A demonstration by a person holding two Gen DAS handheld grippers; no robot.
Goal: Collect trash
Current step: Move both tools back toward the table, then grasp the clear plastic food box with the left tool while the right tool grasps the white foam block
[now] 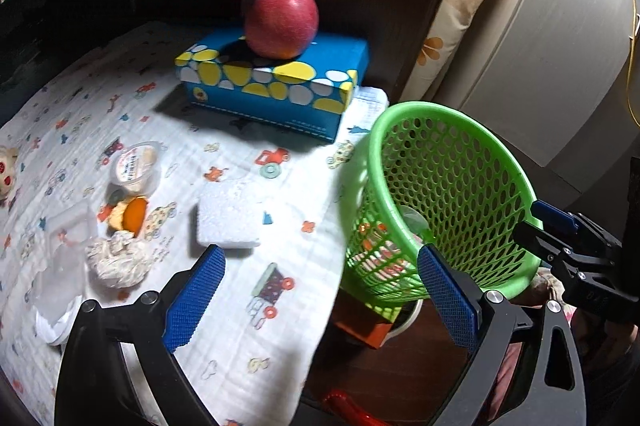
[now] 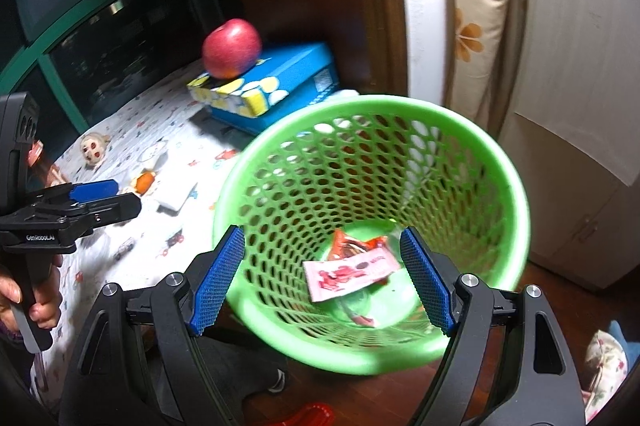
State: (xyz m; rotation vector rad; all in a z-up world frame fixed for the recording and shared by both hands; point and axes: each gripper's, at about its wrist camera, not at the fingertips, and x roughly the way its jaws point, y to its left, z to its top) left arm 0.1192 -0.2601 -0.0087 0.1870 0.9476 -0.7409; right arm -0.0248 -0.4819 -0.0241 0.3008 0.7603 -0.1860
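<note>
Where cloth (image 1: 256, 306) ends, basket (image 1: 452, 114) alongside.

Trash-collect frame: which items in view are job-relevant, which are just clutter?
Job:
green basket
pink wrapper in it
crumpled tissue
orange peel
plastic cup
white foam block
clear plastic wrap
left gripper, right gripper, jaws open, empty

Lying about:
apple
tissue box
doll head
printed cloth

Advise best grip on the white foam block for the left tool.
Take the foam block across its two long side faces, coming from above. It lies flat on the cloth, apart from the tissue wad and peel, so both sides are open to the fingers.
</note>
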